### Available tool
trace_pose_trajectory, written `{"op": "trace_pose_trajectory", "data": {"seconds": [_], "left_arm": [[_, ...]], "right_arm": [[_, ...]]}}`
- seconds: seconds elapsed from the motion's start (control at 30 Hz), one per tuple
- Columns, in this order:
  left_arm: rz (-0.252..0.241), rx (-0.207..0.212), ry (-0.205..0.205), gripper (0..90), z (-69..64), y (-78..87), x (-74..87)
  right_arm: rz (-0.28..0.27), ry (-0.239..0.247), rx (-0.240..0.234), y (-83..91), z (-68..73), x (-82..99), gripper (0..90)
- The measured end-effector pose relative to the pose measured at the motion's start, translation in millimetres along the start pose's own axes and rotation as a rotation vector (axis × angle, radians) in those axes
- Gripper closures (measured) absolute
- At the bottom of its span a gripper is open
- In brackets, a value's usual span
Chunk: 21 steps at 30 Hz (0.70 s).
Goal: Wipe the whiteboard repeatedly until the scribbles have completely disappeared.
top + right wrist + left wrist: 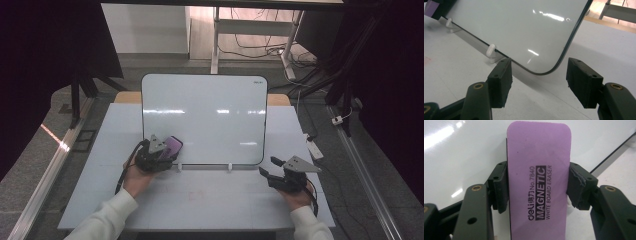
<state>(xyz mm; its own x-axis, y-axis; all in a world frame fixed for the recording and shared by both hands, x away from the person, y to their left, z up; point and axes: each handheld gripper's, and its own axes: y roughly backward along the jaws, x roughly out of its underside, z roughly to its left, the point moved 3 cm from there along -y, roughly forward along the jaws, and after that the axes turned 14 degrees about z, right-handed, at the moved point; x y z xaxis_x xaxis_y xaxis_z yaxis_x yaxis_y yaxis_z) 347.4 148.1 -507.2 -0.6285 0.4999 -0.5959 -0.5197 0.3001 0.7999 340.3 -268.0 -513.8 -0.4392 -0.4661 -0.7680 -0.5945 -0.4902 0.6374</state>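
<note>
Left claw [167, 150] clamped on purple eraser [539, 182], at whiteboard [205, 120] lower-left corner, about 7 o'clock. Right claw [272, 170] open, empty, at 5 o'clock. Risk: board only sits in small white clips [491, 51]; hard wiping could tip or slide it along the surface [200, 200].

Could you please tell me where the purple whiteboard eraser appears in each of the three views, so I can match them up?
High view: the purple eraser sits left of centre, held in the left tongs at the whiteboard's lower left.
Left gripper view: it stands upright in the centre, clamped between the two black jaws.
Right gripper view: a purple corner shows at the top left edge.
Shared landmark: the whiteboard.
</note>
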Motion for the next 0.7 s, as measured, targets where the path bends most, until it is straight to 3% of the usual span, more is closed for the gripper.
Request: {"op": "trace_pose_trajectory", "data": {"seconds": [0.03, 0.17, 0.33, 0.5, 0.57, 0.63, 0.7], "left_arm": [[-0.004, 0.008, 0.001, 41.0, 1.8, 0.8, -0.7], [-0.04, -0.041, 0.026, 41.0, 14.9, 9.8, -12.1], [-0.094, -0.073, 0.081, 41.0, 40.5, 24.4, -39.4], [-0.126, -0.09, 0.111, 41.0, 57.1, 33.8, -68.1], [-0.128, -0.092, 0.117, 41.0, 57.7, 34.5, -74.4], [-0.12, -0.106, 0.095, 41.0, 53.9, 33.6, -75.9], [-0.115, -0.087, 0.082, 41.0, 49.0, 32.6, -74.9]], "right_arm": [[-0.001, -0.001, 0.0, 0.0, -0.2, 0.0, 37.1], [0.003, -0.002, 0.002, -0.1, -0.9, 0.3, 37.0], [0.002, 0.0, 0.0, -0.4, -0.4, 0.3, 37.0], [0.006, 0.001, 0.001, -0.6, -0.3, 0.4, 37.0], [0.005, 0.0, 0.001, -0.5, -0.5, 0.5, 37.0], [0.005, -0.002, 0.001, -0.5, -0.8, 0.7, 36.9], [0.005, -0.003, -0.001, -0.6, -0.9, 0.7, 36.9]]}}
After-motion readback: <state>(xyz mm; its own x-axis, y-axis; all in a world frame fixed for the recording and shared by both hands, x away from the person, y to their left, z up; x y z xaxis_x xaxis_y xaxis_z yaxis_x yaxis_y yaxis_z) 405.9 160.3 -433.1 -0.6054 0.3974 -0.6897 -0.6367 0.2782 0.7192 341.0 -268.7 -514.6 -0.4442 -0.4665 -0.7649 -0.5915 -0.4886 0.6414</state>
